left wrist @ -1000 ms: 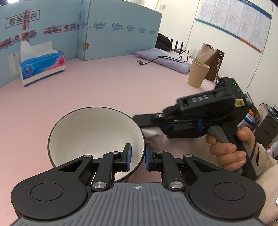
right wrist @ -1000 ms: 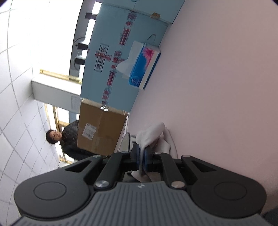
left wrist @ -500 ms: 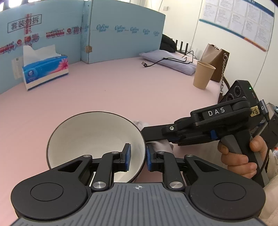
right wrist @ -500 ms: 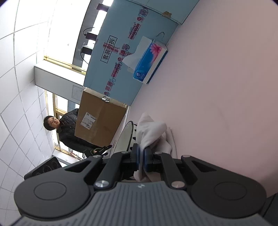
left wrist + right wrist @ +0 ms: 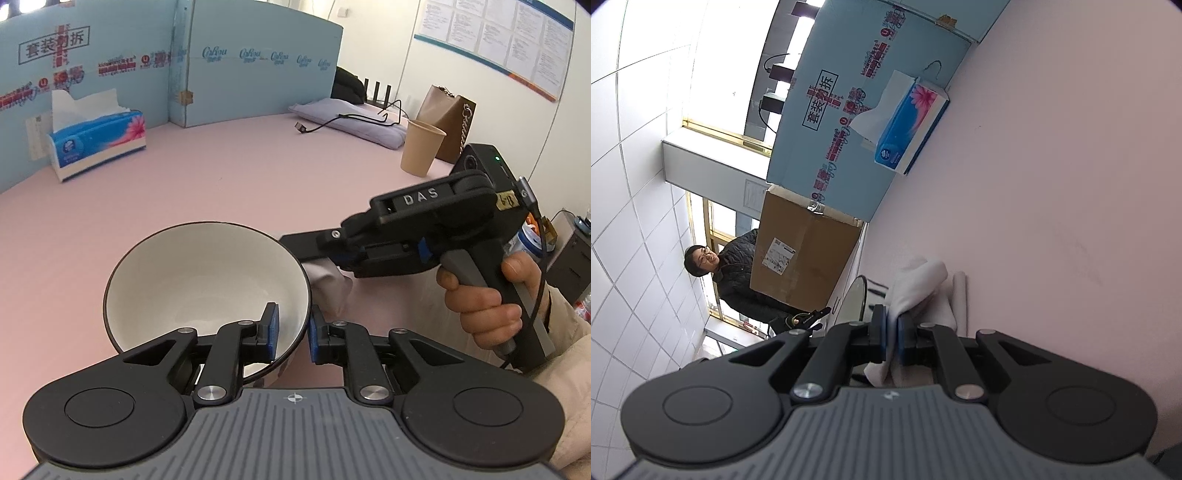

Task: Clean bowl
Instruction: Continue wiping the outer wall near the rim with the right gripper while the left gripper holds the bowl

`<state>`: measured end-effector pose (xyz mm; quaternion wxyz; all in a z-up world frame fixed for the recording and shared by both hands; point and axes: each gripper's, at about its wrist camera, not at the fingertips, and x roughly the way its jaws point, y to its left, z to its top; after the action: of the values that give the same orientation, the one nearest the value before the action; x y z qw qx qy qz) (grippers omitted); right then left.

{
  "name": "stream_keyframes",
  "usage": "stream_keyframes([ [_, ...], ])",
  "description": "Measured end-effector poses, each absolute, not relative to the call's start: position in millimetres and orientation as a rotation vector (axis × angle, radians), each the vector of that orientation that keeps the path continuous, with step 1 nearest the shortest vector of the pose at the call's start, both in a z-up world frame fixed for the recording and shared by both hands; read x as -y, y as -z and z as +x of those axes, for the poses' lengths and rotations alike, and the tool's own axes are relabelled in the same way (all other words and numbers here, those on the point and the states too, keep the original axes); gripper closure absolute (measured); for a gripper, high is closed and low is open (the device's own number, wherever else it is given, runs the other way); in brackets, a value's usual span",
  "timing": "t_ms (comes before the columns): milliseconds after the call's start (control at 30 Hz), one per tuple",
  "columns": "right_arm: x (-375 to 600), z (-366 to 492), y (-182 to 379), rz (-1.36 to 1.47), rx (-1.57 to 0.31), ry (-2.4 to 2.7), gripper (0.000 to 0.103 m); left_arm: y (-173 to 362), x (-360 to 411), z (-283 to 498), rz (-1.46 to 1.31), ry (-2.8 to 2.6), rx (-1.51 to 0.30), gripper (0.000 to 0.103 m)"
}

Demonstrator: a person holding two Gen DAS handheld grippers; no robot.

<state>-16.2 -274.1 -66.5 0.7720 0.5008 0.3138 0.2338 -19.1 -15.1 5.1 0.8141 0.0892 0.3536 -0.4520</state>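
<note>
Pink table (image 5: 221,177), tissue box (image 5: 98,142) at 10 o'clock. Left gripper (image 5: 291,334) stays clamped on bowl (image 5: 207,280) rim, bowl tilted up. Right gripper (image 5: 892,334), pinching cloth (image 5: 916,291), has backed off to bowl's 3 o'clock, outside the rim. Wipe looks paused.

A blue tissue box (image 5: 98,146) stands on the pink desk (image 5: 229,173) near a light blue cardboard partition (image 5: 255,66), with a white tissue sticking out of its top. Further along the desk a tan paper cup (image 5: 421,147) stands upright, just beside a brown bag (image 5: 448,122). A black cable (image 5: 347,120) lies across a folded lilac cloth (image 5: 354,123). A brown carton (image 5: 803,254) stands beyond the partition, and a person in a dark jacket (image 5: 738,273) is beside it.
</note>
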Motion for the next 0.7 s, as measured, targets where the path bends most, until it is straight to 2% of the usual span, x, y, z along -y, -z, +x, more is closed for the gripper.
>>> stream_keyframes([
  [267,275.0,-6.2,68.8,1.093,-0.685,-0.513,0.094,-5.6,14.5,-18.8,0.197,0.971,-0.748,0.082],
  [700,275.5,12.1,72.2,1.124,-0.703,-0.541,0.094,-8.8,24.1,-12.0,0.187,0.945,-0.718,0.073],
])
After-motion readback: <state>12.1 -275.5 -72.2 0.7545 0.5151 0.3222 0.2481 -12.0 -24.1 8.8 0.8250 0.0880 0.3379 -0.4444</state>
